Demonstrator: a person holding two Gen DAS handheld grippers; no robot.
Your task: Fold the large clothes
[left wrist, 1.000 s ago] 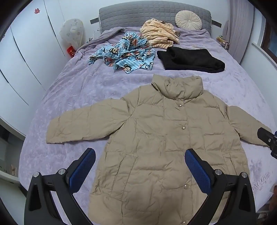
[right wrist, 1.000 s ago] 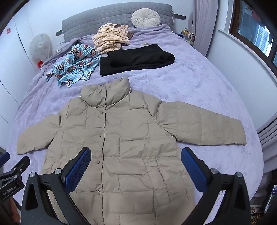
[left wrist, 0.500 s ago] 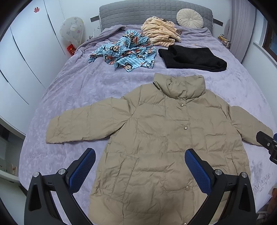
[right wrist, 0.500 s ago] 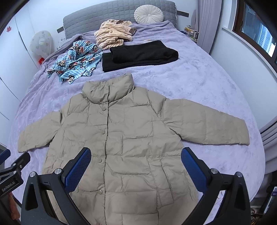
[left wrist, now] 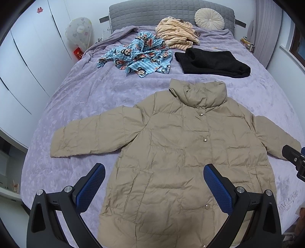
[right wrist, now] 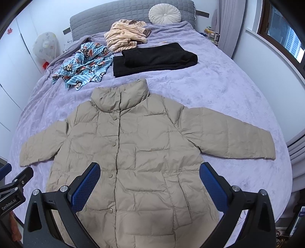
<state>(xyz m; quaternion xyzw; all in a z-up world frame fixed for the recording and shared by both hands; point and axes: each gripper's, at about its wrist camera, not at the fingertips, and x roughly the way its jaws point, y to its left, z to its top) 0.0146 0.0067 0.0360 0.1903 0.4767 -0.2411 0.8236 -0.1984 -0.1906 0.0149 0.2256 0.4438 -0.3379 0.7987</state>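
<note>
We held both grippers above the foot of the bed (left wrist: 80, 99), and each had its fingers spread wide apart with nothing between them. The left gripper (left wrist: 154, 188) hung over the lower left part of the puffer jacket (left wrist: 183, 152), its blue ribbed pads (left wrist: 91, 188) clear of the cloth. The right gripper (right wrist: 150, 188) hung over the jacket's (right wrist: 144, 152) lower right part in the same way, touching nothing.

The jacket lay flat and face up on the near half of the bed, collar toward the headboard (left wrist: 171, 11), snaps closed down the front, both sleeves spread out to the sides. Its left sleeve cuff (left wrist: 57, 145) stopped short of the bed's left edge, with bare blanket around it. The right cuff (right wrist: 266, 150) lay near the right edge of the bed.

The jacket was tan, quilted in soft rectangular panels and lightly wrinkled. The blanket was a plush lilac. Beyond the collar, well apart from it, lay a folded black garment (right wrist: 154, 57), a crumpled blue striped piece with monkey faces (left wrist: 139, 57), and a bunched cream striped garment (left wrist: 177, 35) by a round pleated cushion (left wrist: 209, 19).
</note>
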